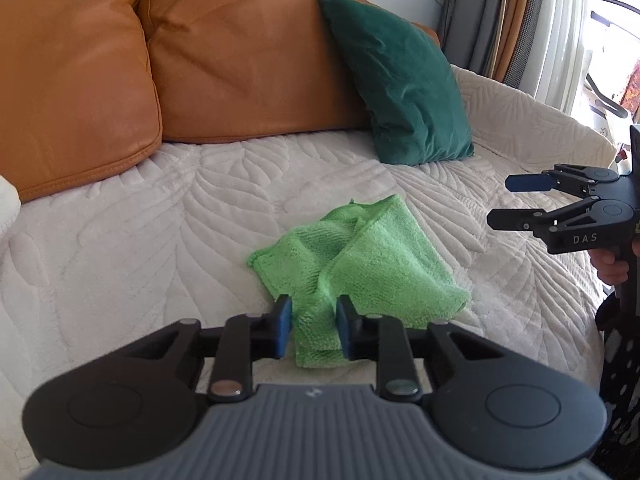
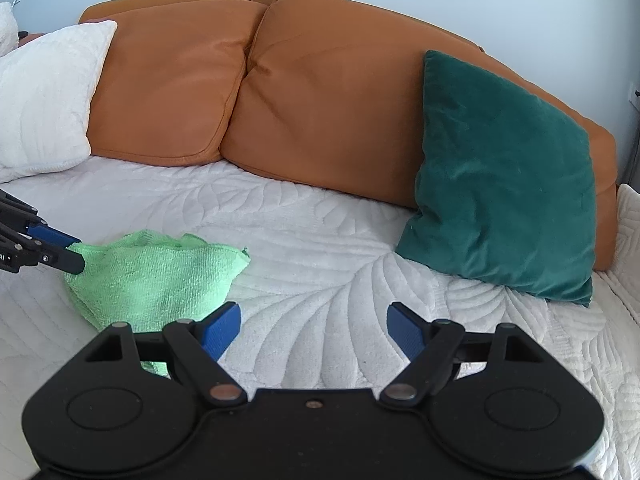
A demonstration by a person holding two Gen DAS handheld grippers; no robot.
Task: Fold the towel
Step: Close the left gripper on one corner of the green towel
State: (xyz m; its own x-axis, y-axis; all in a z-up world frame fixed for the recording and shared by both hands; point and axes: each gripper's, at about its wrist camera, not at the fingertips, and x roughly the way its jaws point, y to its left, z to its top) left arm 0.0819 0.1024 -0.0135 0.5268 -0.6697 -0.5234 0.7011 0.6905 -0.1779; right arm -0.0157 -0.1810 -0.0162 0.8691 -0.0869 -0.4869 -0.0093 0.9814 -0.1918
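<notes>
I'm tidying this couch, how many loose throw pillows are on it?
2: a dark green velvet pillow leaning against the orange back cushions at the right, and a white pillow at the left end. Others may sit outside view.

green towel, right tongs agape

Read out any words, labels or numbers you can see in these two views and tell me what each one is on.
"DAS": white letters on the black body of the right gripper, seen in the left wrist view.
A small pale mark on the grey ribbed housing of the left gripper: too small and blurred to read.
White characters on the left gripper's body at the left edge of the right wrist view: cut off, unreadable.
No other text.
</notes>
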